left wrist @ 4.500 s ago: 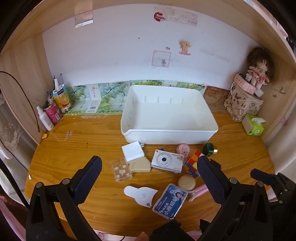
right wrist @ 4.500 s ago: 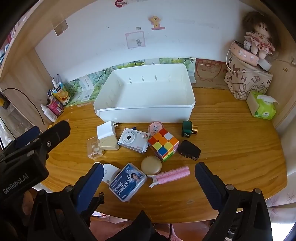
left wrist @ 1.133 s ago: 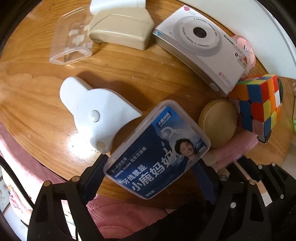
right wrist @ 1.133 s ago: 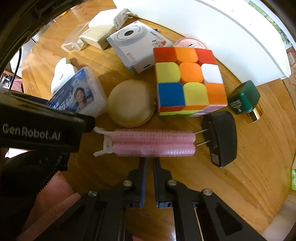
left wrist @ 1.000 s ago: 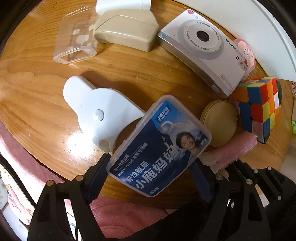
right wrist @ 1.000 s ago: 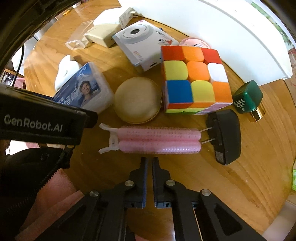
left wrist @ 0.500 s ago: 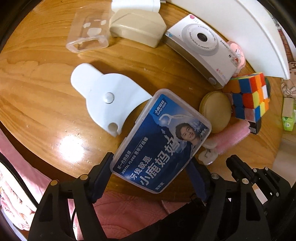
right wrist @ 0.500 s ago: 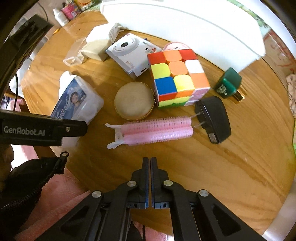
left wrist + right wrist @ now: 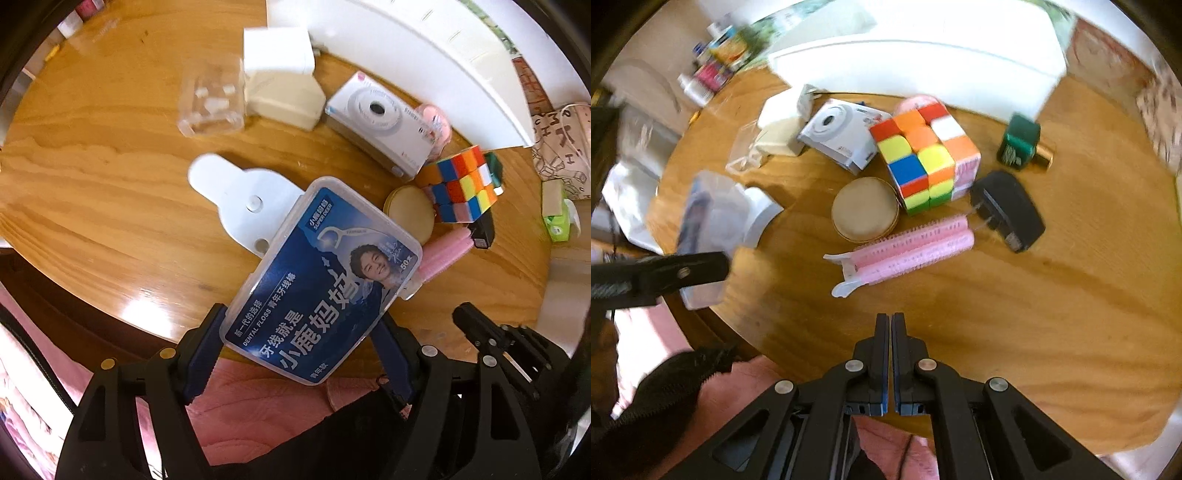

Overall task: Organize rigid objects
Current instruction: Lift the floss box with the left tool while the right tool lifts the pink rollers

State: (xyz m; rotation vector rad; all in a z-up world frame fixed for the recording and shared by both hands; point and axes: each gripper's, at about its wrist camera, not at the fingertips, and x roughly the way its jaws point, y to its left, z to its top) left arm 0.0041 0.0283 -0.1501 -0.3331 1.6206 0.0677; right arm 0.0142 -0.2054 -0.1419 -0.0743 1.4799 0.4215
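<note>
A home desk, probably in a bedroom. The wooden tabletop (image 9: 96, 155) carries household clutter: a puzzle cube (image 9: 925, 151), a small white camera (image 9: 380, 123), a pink hair roller (image 9: 908, 245). Blurred toiletry bottles (image 9: 709, 75) stand at the wall.

My left gripper (image 9: 295, 343) clamps the near end of the dental floss box (image 9: 321, 280), which I see lifted and tilted over the worktop (image 9: 92, 184). Behind it lies a white flat piece (image 9: 240, 199), partly covered. Farther back sit the white camera (image 9: 380, 122), the colour cube (image 9: 461, 184) and the white bin (image 9: 424, 55).
</note>
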